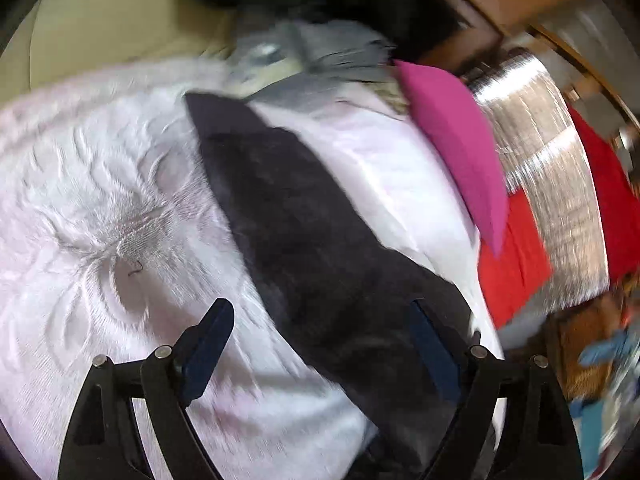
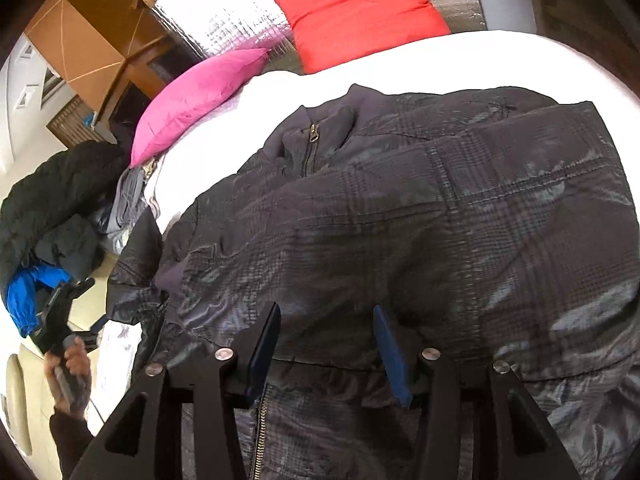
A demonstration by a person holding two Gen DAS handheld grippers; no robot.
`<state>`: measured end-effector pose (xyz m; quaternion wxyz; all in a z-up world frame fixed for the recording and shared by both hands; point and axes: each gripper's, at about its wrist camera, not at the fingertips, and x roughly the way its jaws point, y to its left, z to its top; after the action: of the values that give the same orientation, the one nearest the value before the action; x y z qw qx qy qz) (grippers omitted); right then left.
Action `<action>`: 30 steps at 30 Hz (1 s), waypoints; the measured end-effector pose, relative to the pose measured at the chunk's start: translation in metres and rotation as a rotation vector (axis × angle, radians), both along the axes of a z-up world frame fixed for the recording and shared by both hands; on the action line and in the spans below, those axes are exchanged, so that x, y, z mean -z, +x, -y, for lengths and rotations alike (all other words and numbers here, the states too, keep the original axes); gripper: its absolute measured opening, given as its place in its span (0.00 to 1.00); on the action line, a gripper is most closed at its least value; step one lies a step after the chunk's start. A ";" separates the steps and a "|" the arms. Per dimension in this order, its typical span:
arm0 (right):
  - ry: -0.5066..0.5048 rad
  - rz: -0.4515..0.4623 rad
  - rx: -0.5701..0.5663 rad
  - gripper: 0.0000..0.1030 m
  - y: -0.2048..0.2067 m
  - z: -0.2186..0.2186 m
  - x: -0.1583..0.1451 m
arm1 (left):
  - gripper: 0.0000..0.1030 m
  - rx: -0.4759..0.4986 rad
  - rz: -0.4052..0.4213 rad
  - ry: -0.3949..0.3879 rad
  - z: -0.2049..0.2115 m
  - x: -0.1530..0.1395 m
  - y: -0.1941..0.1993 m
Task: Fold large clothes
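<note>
We see the jacket point(image 2: 400, 216) spread on the bed point(image 2: 400, 64), its collar toward the far side and its sleeve point(image 1: 320, 240) lying out to the left across the bedcover. Behind it, by the bed's far edge, rest two pillows — one pillow point(image 2: 196, 96) at the left, the other pillow point(image 2: 360, 12) further right, against a foil sheet point(image 2: 224, 20). Left of the bed sits a heap of clothes point(image 2: 60, 208), and nearer us a hand point(image 2: 72, 364) holds the left gripper point(image 2: 86, 308) beside the bed — the right gripper point(image 2: 326, 344) hangs over the jacket's hem.
</note>
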<state>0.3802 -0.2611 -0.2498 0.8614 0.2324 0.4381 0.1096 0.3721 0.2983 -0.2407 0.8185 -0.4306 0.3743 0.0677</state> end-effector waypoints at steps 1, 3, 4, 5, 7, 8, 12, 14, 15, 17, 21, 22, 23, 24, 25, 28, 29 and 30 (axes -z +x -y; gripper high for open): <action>-0.001 0.001 0.001 0.51 0.000 -0.001 0.000 | 0.85 -0.016 -0.007 -0.023 -0.007 0.009 0.005; -0.002 0.005 0.003 0.51 0.001 0.001 0.001 | 0.85 -0.023 -0.002 -0.048 -0.015 0.019 0.011; -0.004 0.005 0.006 0.51 0.001 0.001 0.002 | 0.84 -0.025 -0.003 -0.061 -0.018 0.024 0.016; -0.003 0.005 0.008 0.51 0.002 0.002 0.002 | 0.81 -0.028 -0.007 -0.073 -0.020 0.029 0.020; -0.003 0.006 0.011 0.51 0.003 0.003 0.003 | 0.73 -0.028 -0.004 -0.106 -0.019 0.036 0.029; -0.004 0.007 0.013 0.51 0.004 0.003 0.003 | 0.67 -0.029 0.001 -0.117 -0.020 0.039 0.033; -0.003 0.003 0.012 0.51 0.005 0.004 0.006 | 0.61 -0.044 0.018 -0.109 -0.027 0.045 0.042; -0.006 0.002 0.010 0.51 0.004 0.004 0.006 | 0.61 -0.050 0.027 -0.109 -0.031 0.048 0.045; -0.008 0.003 0.009 0.51 0.004 0.004 0.005 | 0.57 -0.053 0.029 -0.102 -0.032 0.049 0.046; -0.011 0.004 0.009 0.51 0.004 0.003 0.005 | 0.38 -0.058 0.018 -0.074 -0.033 0.052 0.051; -0.011 0.007 0.015 0.51 0.002 0.004 0.005 | 0.11 -0.067 -0.002 -0.036 -0.034 0.056 0.056; -0.011 0.009 0.018 0.51 0.001 0.005 0.005 | 0.10 -0.071 0.002 -0.023 -0.032 0.052 0.055; -0.012 0.012 0.022 0.51 0.000 0.007 0.004 | 0.09 -0.068 0.007 0.004 -0.028 0.045 0.054; -0.013 0.016 0.027 0.51 -0.001 0.009 0.003 | 0.08 -0.055 0.020 0.046 -0.021 0.034 0.052; -0.012 0.019 0.033 0.51 -0.001 0.011 0.002 | 0.08 -0.042 0.036 0.082 -0.015 0.024 0.052; 0.003 0.041 0.059 0.51 -0.005 0.021 -0.004 | 0.07 0.023 0.118 0.186 0.018 -0.019 0.045; 0.009 0.051 0.070 0.51 -0.007 0.025 -0.007 | 0.07 0.052 0.147 0.209 0.032 -0.033 0.041; 0.014 0.060 0.082 0.51 -0.009 0.029 -0.010 | 0.07 0.087 0.182 0.230 0.049 -0.048 0.035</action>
<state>0.3710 -0.2899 -0.2402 0.8763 0.2527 0.4014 0.0843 0.4072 0.2497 -0.1923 0.8951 -0.3218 0.3067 0.0352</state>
